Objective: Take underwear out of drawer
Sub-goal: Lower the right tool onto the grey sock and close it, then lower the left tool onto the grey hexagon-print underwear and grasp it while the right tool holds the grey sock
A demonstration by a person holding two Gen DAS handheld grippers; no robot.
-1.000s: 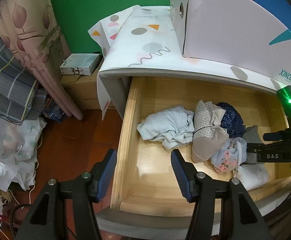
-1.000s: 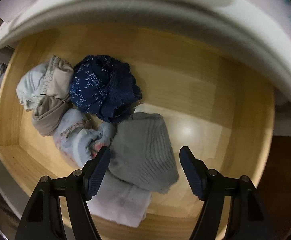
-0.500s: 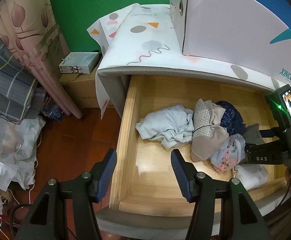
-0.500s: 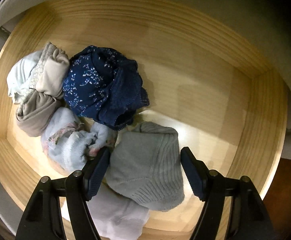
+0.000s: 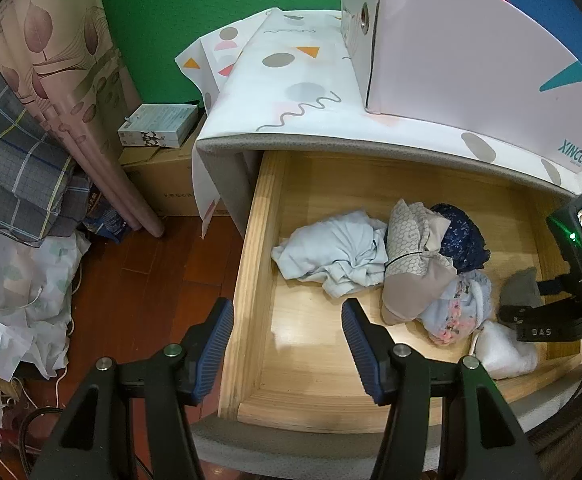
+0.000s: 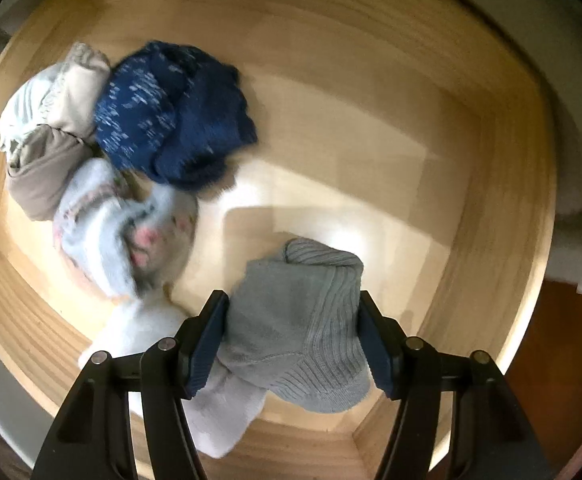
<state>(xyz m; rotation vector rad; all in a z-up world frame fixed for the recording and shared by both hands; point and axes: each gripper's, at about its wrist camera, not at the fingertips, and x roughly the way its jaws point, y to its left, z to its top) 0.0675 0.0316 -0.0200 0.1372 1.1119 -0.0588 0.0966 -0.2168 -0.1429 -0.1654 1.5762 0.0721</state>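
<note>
- Presently, the wooden drawer (image 5: 251, 280) stands pulled out under a worktop covered with a patterned white cloth (image 5: 291, 92); a white cardboard box (image 5: 463, 52) sits on that cloth.
- Left of the drawer: a curtain with a leaf print (image 5: 63, 68), a small white carton (image 5: 159, 126) on a brown box, heaped fabric and cables on the red-brown floor (image 5: 131, 300).
- Inside the drawer, a crumpled pale-blue garment (image 5: 335, 256) lies toward the left; touching it on the right is a beige bundle with a honeycomb print (image 5: 411, 264), then a navy patterned piece (image 6: 171, 116) and a light floral piece (image 6: 123, 228), packed together.
- The grey ribbed underwear (image 6: 303, 320) lies at the drawer's front right, partly over a white piece (image 6: 227, 408); its fabric is bunched, with ribbed edges and a seam showing.
- The right tongs (image 6: 291, 340) point down into the drawer, jaws closing, with the grey piece between them and both pads at its sides.
- The left tongs (image 5: 287, 344) hover over the drawer's front left corner, jaws apart, nothing between them.
</note>
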